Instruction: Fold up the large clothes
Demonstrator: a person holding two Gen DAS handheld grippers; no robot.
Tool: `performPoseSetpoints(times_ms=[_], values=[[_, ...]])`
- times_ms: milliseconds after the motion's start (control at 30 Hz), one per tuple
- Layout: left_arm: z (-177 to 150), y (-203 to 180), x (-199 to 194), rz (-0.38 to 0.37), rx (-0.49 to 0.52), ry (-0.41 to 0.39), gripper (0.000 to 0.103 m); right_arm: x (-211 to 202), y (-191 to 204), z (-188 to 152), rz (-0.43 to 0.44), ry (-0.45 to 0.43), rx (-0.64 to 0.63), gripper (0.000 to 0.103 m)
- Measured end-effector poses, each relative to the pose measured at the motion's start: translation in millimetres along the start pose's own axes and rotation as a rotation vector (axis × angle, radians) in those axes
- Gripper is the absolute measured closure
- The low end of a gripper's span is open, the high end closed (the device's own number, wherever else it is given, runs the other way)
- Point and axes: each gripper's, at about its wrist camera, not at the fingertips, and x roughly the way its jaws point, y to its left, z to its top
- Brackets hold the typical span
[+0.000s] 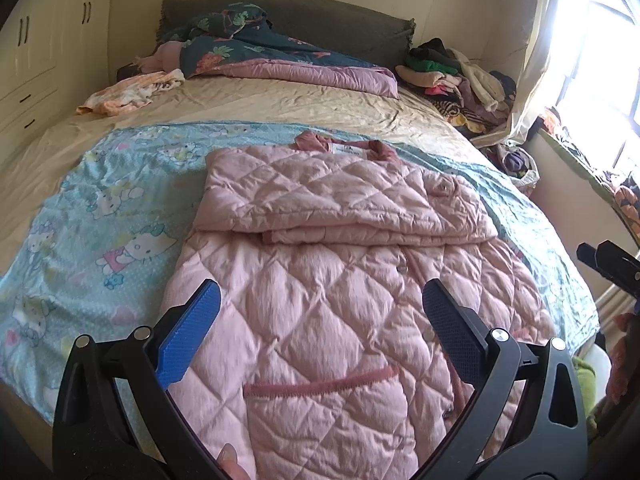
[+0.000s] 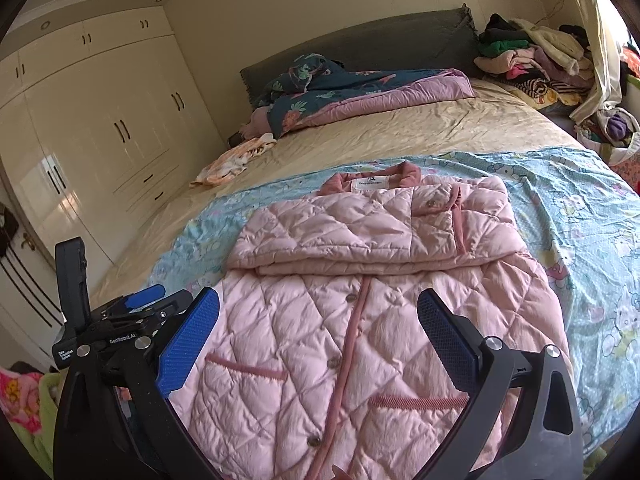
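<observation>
Pink on blue
Pale pink diamond-quilted jacket (image 2: 360, 320) with dusty-rose trim; light blue cartoon-cat blanket (image 2: 580, 208); beige bed sheet (image 2: 380, 136); blue-padded claws (image 1: 320, 328).

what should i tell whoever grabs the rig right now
Left gripper: open, empty, over the jacket's lower left part.
Right gripper: open, empty, over its lower front.
Jacket: pink quilted, front up on the blue sheet on the bed, collar at the far end.
Done: sleeves folded across the chest.
Left: take the near hem, fold it up toward the collar, then flatten.
</observation>
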Motion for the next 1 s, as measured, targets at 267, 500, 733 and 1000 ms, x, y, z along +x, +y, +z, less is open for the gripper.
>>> performPoseSetpoints(times_ms=[267,500,733,1000], values=[[-24.6,0.6,-4.6,0.021,0.015,0.013,0.008,-15.2,-19.6,-20.7,-0.116,-0.014,0.016,0.004],[-43.2,6.6,-10.3,0.057,0.039,0.012,0.008,-22.8,-52.6,-45.2,-0.203,0.018,0.042,0.004],[-58.2,19.1,-8.3,0.095,0.035,0.031,0.008,-30.8,-88.4,-65.6,-0.27,0.043,0.08,0.004],[-73.5,32.7,-3.9,0.118,0.018,0.057,0.008,-41.5,-116.9,-85.2,-0.319,0.058,0.104,0.004]])
